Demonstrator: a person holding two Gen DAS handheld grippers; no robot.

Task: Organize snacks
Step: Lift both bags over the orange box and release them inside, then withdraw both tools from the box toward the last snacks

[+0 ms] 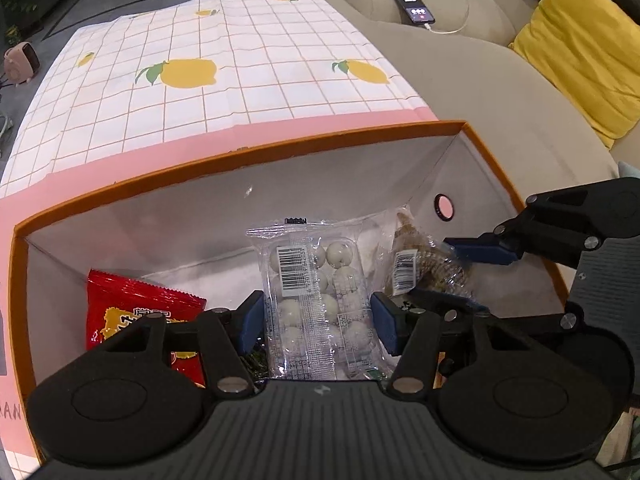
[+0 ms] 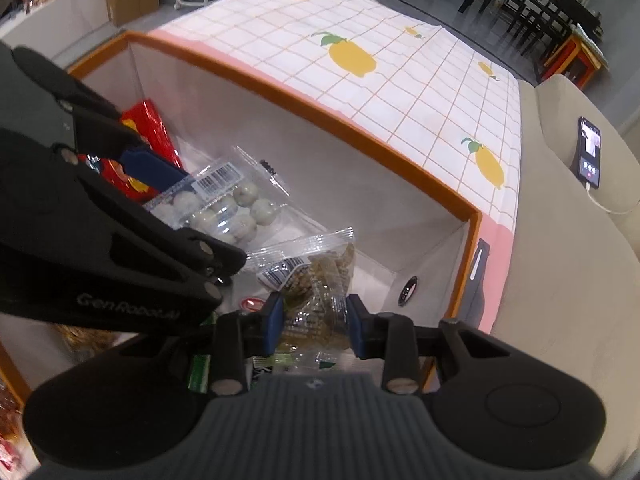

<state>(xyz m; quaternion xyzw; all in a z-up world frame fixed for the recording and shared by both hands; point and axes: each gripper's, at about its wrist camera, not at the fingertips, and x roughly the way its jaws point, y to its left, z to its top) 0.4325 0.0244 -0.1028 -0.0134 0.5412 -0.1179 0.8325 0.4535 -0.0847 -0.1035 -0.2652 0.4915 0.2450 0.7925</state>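
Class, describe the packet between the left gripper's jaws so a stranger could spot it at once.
Find the orange-rimmed box on the lemon-print tablecloth. Inside, between a red packet and a clear packet of brown snacks, lies the clear packet of white balls. Only it holds pale round balls.

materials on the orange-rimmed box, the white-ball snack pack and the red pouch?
Orange-rimmed box: looks like cardboard, matte white inside, with folded corner creases. White-ball snack pack: clear glossy plastic film, contents visible, crimped seal at the top. Red pouch: shiny printed film, maybe foil-lined; glare and a serrated top edge suggest it.
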